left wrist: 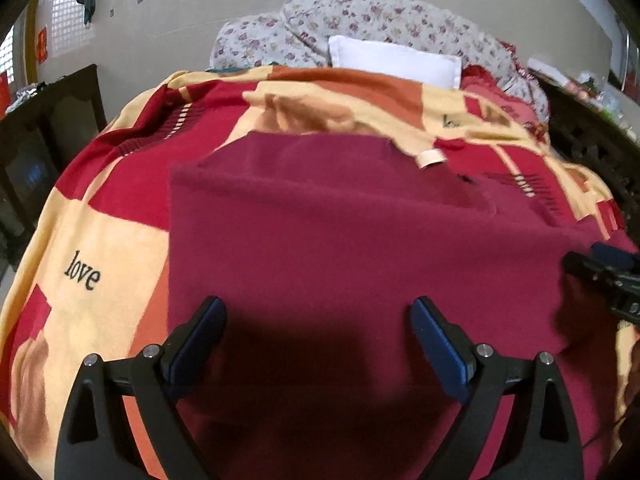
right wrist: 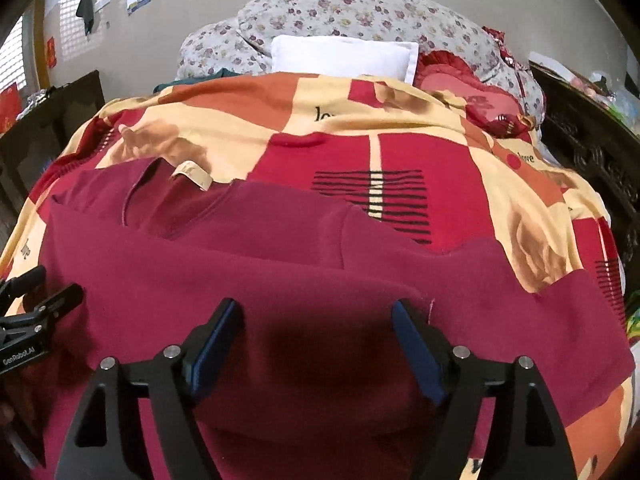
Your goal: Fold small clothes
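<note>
since both tongs, left [left wrist: 318,320] & right [right wrist: 318,314], hang spread w/ nothing pinched, i read the maroon shirt [left wrist: 340,240] as partly folded on the bed [left wrist: 100,240]; more folds left.

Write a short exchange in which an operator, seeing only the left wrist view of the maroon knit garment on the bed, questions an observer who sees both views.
Operator: I see only a corner of the right tongs. Are they gripping the cloth?
Observer: No. The right tongs stand open over the maroon knit garment, with no fabric pinched between the pads.
Operator: My picture cuts off the garment's right side. How does it lie there?
Observer: What looks like its right sleeve lies spread out flat on the red, orange and cream patterned bedspread, not yet folded in.
</note>
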`<action>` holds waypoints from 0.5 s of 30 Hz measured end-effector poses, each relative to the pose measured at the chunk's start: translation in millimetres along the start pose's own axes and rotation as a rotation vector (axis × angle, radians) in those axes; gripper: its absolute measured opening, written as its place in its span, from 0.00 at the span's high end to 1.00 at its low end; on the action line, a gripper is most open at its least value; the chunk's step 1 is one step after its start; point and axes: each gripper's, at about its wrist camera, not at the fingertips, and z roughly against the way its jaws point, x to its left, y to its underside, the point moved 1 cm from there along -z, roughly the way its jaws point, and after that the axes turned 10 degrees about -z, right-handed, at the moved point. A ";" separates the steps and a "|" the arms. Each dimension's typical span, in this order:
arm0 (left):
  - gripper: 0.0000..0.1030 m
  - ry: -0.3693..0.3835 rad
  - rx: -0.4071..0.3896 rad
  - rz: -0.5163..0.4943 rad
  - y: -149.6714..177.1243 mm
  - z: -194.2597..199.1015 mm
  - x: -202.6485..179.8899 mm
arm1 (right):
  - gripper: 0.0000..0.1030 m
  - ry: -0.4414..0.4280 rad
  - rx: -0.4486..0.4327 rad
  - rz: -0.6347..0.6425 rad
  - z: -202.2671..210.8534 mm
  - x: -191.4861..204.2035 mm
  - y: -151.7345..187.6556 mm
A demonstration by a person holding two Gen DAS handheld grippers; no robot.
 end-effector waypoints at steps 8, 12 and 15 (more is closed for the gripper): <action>0.09 0.068 -0.033 0.012 -6.7 10.1 -17.3 | 0.20 -0.028 -0.015 -0.057 16.1 -5.9 1.7; 0.09 0.071 0.000 0.000 -2.6 -0.6 -30.0 | 0.19 -0.033 -0.005 -0.051 20.5 -6.8 7.1; 0.09 0.068 0.042 -0.027 2.0 -10.8 -39.7 | 0.19 -0.044 0.009 -0.055 21.3 -10.5 10.5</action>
